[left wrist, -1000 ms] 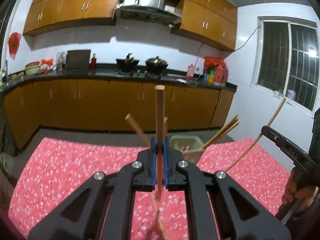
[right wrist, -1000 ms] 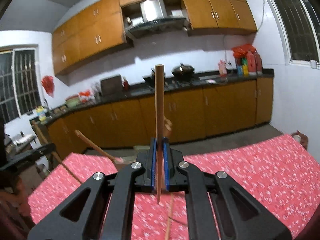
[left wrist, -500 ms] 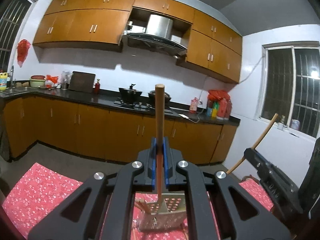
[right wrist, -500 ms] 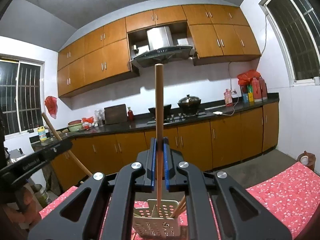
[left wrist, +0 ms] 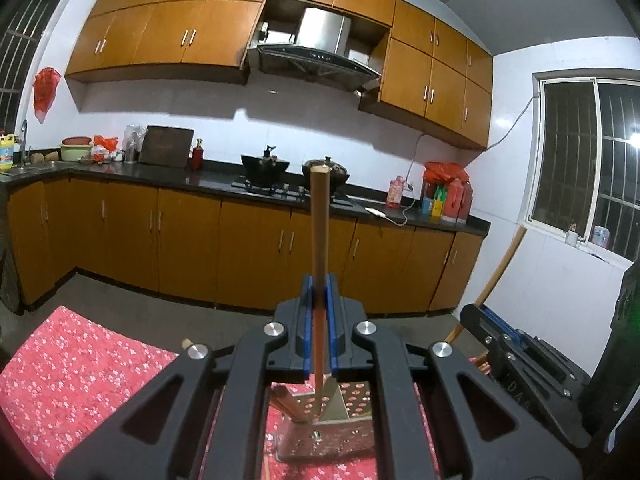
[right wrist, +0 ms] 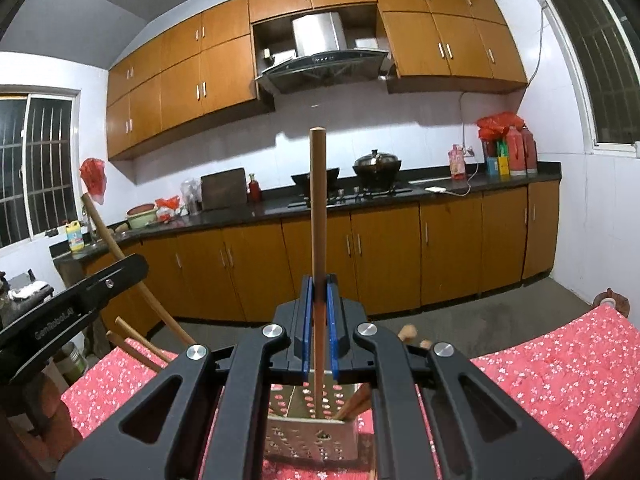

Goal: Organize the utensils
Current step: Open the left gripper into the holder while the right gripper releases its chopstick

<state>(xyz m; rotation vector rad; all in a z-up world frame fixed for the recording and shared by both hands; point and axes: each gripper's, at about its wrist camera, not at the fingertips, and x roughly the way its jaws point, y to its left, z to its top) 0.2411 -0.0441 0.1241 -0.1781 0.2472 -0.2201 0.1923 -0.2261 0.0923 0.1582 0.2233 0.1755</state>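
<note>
Chopsticks of light brown wood are being dropped into the perforated metal utensil holder (left wrist: 326, 432), which stands on the red floral-patterned bench cover (left wrist: 76, 376) directly below both grippers. The holder is seen under the left gripper (left wrist: 320, 320) and, in the right wrist view, under the right gripper (right wrist: 319, 320). Each gripper is closed narrowly on one upright chopstick: the left chopstick (left wrist: 320, 232) and the right chopstick (right wrist: 318, 216) are pinched between blue pads, lower tips pointing into the holder's mouth. Other chopsticks (right wrist: 352, 404) already lean inside. For a clean drop, each stick should be kept vertical, its tip lowered past the rim and clear of the leaning sticks, and only then released, one gripper at a time so the two do not collide.
</note>
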